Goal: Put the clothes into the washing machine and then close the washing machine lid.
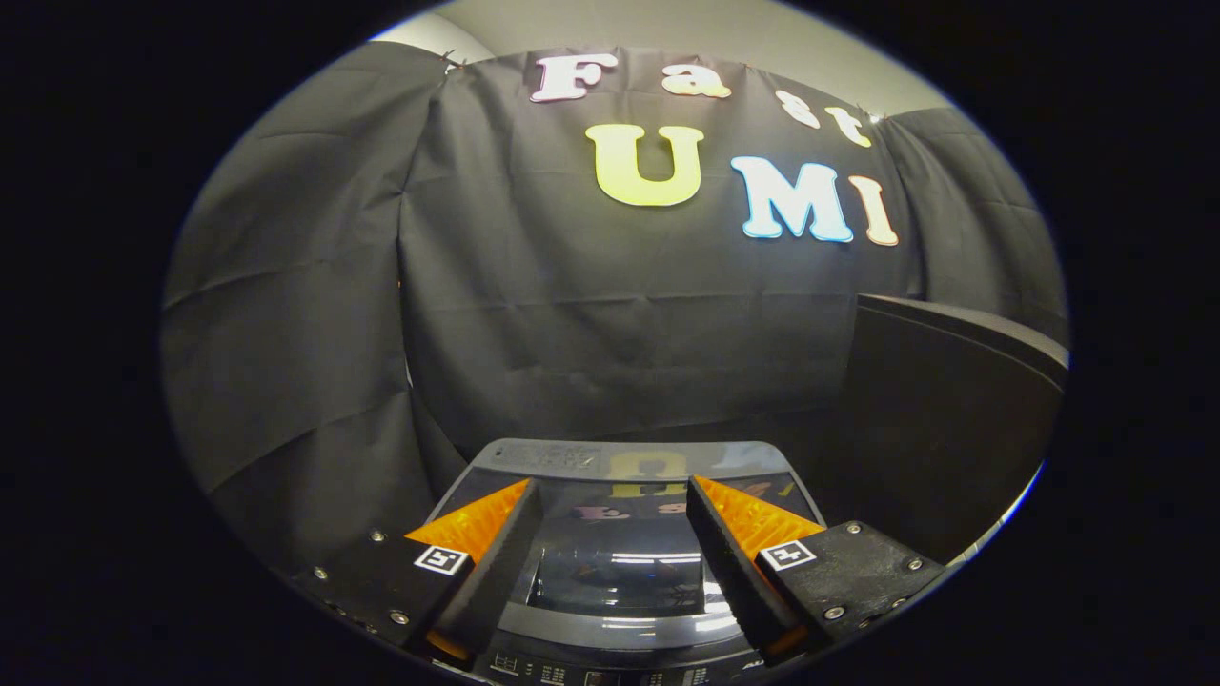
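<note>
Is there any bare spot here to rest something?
The washing machine's shut glass lid lies bare between and beyond the open gripper's fingers. The button strip at its near edge is crowded. A dark panel stands beside.

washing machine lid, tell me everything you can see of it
The washing machine lid is a dark, glossy panel with a see-through window in its middle and a grey rounded frame. It lies flat and closed on the machine's top, mirroring the booth wall. It sits below and between the fingers of the gripper, which stand open and apart over it; contact cannot be told. A control strip lies at its near edge.
</note>
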The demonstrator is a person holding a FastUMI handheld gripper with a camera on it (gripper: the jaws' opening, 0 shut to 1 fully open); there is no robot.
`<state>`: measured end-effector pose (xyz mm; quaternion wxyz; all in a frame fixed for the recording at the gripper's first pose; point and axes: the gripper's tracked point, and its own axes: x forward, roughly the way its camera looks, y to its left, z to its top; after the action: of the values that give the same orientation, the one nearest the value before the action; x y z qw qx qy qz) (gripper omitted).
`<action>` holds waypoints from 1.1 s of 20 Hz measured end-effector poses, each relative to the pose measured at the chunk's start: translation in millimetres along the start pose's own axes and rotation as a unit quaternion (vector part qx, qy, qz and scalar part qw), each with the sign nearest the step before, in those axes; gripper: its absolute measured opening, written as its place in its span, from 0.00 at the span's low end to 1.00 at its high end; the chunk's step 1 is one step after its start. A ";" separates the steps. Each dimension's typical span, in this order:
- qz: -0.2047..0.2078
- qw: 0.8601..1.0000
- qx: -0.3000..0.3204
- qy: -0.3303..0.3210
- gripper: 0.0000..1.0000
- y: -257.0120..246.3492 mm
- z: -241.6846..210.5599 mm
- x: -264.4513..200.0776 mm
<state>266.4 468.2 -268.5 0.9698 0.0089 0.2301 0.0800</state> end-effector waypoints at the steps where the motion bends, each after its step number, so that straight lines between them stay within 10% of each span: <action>1: 0.005 1.000 -0.003 -0.005 0.95 -0.1 8.0 -7.3; 11: 0.049 0.994 -0.023 -0.091 0.96 -46.3 111.0 -106.9; 22: 0.004 0.993 -0.010 -0.120 0.96 -199.1 146.1 -205.3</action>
<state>181.0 241.8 -57.4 0.9902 0.0098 0.1109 0.0842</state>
